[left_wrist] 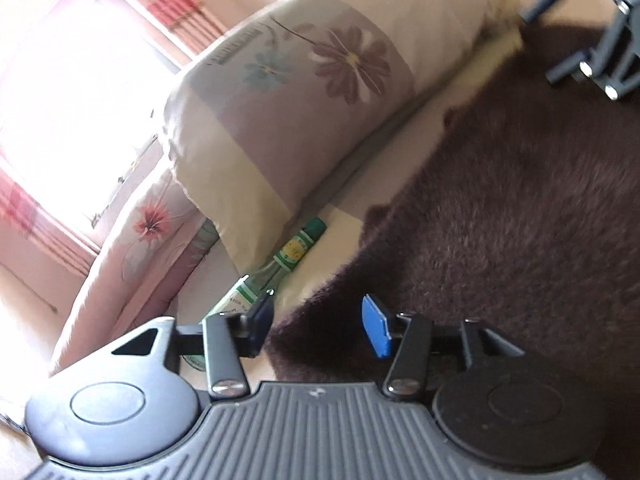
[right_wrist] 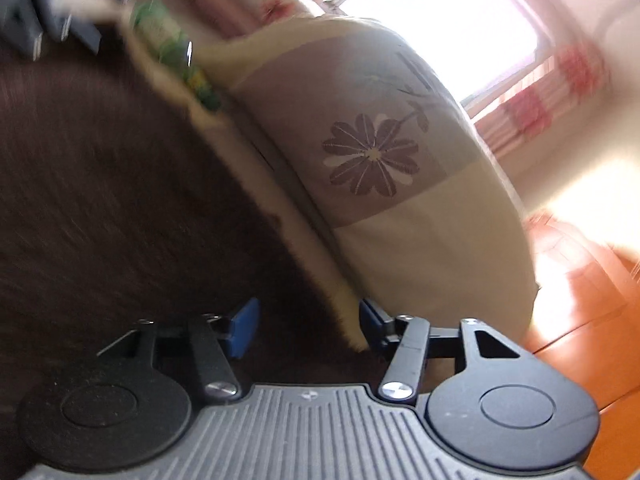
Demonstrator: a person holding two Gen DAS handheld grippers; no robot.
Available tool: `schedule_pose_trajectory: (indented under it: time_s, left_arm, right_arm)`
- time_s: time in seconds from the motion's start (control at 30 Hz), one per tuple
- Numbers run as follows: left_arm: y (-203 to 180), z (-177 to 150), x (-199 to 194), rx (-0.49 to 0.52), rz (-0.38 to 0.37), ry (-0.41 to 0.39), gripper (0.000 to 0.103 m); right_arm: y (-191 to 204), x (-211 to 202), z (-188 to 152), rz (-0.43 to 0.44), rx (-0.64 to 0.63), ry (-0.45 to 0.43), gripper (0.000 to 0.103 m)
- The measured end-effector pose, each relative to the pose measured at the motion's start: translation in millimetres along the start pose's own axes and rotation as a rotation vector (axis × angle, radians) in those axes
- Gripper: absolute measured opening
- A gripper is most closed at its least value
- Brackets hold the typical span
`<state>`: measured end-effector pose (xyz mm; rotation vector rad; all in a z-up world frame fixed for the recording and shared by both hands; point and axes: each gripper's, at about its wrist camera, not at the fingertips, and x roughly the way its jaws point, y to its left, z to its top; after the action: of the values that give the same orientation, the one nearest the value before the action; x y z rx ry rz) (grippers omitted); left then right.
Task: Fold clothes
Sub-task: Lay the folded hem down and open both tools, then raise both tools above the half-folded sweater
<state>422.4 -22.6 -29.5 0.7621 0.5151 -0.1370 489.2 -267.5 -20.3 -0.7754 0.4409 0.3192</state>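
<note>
A dark brown fleecy garment [left_wrist: 520, 200] with a cream underside lies spread on the bed. In the left wrist view, my left gripper [left_wrist: 318, 320] is open at its near left edge, and the brown pile lies between the blue pads [left_wrist: 376, 330]. The right gripper [left_wrist: 592, 40] shows blurred at the top right, over the garment's far corner. In the right wrist view, my right gripper [right_wrist: 306, 324] is open over the garment [right_wrist: 100, 180] where its cream edge [right_wrist: 348, 312] runs between the fingers. The left gripper [right_wrist: 52, 12] appears blurred at the top left.
A large pillow [left_wrist: 300, 100] [right_wrist: 400, 200] with a purple flower print lies along the garment's edge. A green glass bottle [left_wrist: 292, 252] [right_wrist: 172, 48] rests beside it on the sheet. A second flowered pillow [left_wrist: 148, 220] and a bright window [left_wrist: 60, 100] lie beyond. Orange wood [right_wrist: 580, 300] lies right.
</note>
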Motion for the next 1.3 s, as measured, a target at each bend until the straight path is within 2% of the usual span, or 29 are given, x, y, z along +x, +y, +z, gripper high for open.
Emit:
schedule_pose_trajectory:
  time_s: [0.07, 0.1, 0.13, 0.23, 0.27, 0.33, 0.4, 0.5, 0.6, 0.63, 0.7, 0.77, 0.8, 0.83, 0.9, 0.97, 1.07, 1.13, 1.2, 1.3]
  left_arm:
    - [4, -3, -12, -0.067, -0.069, -0.014, 0.067]
    - [5, -4, -15, -0.1, -0.117, -0.018, 0.069]
    - [6, -4, -18, -0.133, -0.167, -0.021, 0.07]
    - [5, -24, -23, -0.248, -0.338, 0.043, 0.07]
    - [9, -27, -23, -0.274, -0.353, 0.054, 0.071]
    - [17, -33, -22, -0.327, -0.383, 0.077, 0.073]
    - [25, -40, -22, -0.38, -0.413, 0.099, 0.072]
    - [37, -48, -23, -0.458, -0.457, 0.132, 0.073]
    - [49, -26, -26, -0.482, -0.464, 0.083, 0.074]
    - [52, -18, -19, -0.5, -0.474, 0.076, 0.074]
    - [55, 4, 14, -0.554, -0.506, 0.083, 0.074]
    - [55, 13, 42, -0.597, -0.531, 0.113, 0.075]
    - [52, 14, 56, -0.592, -0.502, 0.137, 0.074]
    - [50, 12, 70, -0.576, -0.456, 0.171, 0.074]
    - [51, -1, 95, -0.614, -0.409, 0.245, 0.074]
    - [63, -16, 103, -0.71, -0.444, 0.223, 0.073]
    - [74, -18, 100, -0.742, -0.444, 0.236, 0.069]
    - [76, -13, 82, -0.715, -0.451, 0.229, 0.068]
    - [76, -8, 59, -0.676, -0.466, 0.208, 0.069]
    - [68, -13, 15, -0.654, -0.588, 0.169, 0.075]
  right_arm:
    - [-10, -18, -7, 0.064, 0.101, -0.004, 0.069]
    - [-10, -30, -14, 0.102, 0.14, -0.004, 0.07]
    - [-8, -44, -22, 0.142, 0.174, -0.003, 0.071]
    - [-8, -67, -47, 0.236, 0.278, 0.017, 0.071]
    - [-10, -71, -58, 0.261, 0.323, 0.027, 0.072]
    - [-15, -79, -81, 0.308, 0.415, 0.048, 0.083]
    - [-27, -79, -100, 0.352, 0.496, 0.045, 0.083]
    - [-38, -84, -90, 0.37, 0.526, 0.03, 0.084]
    - [-48, -85, -73, 0.376, 0.544, 0.008, 0.089]
    - [-52, -78, -63, 0.375, 0.548, -0.009, 0.094]
    - [-59, -56, -41, 0.368, 0.566, -0.026, 0.096]
    - [-63, -29, -27, 0.349, 0.6, -0.004, 0.096]
    - [-64, -13, -24, 0.335, 0.62, 0.022, 0.096]
    - [-65, 2, -24, 0.322, 0.632, 0.059, 0.096]
    - [-67, 31, -28, 0.283, 0.653, 0.141, 0.093]
    - [-73, 51, -40, 0.284, 0.704, 0.172, 0.093]
    - [-84, 53, -46, 0.301, 0.782, 0.152, 0.092]
    - [-90, 40, -43, 0.3, 0.804, 0.129, 0.092]
    - [-92, 15, -42, 0.343, 0.824, 0.085, 0.093]
    - [-87, -30, -49, 0.472, 0.843, 0.033, 0.099]
